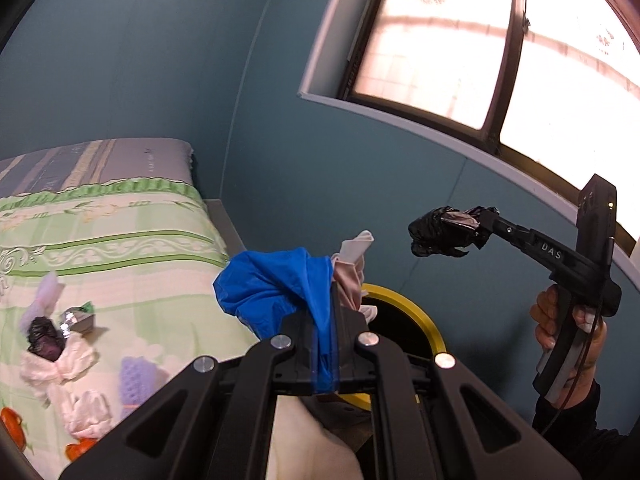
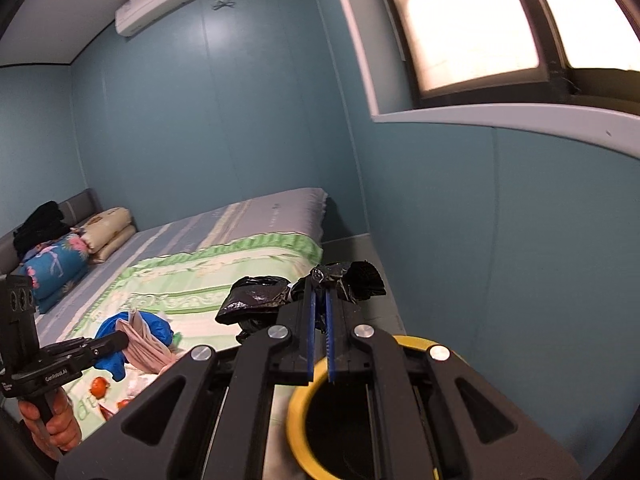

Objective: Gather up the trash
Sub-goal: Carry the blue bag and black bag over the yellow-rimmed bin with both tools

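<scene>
We find the left hand-held gripper [image 1: 336,312] clamped on blue plastic and pink tissue [image 1: 276,288], the right hand-held gripper [image 2: 320,304] clamped on black plastic [image 2: 256,300], both near the yellow-rimmed bin [image 2: 300,400]. More litter [image 1: 60,332] remains on the bed [image 1: 132,240] at nine o'clock.

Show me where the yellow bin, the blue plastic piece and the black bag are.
yellow bin [image 2: 298,408], right wrist view, on its yellow rim.
blue plastic piece [image 1: 264,280], left wrist view, on its crumpled middle.
black bag [image 1: 444,230], left wrist view, on its bunched body.
</scene>
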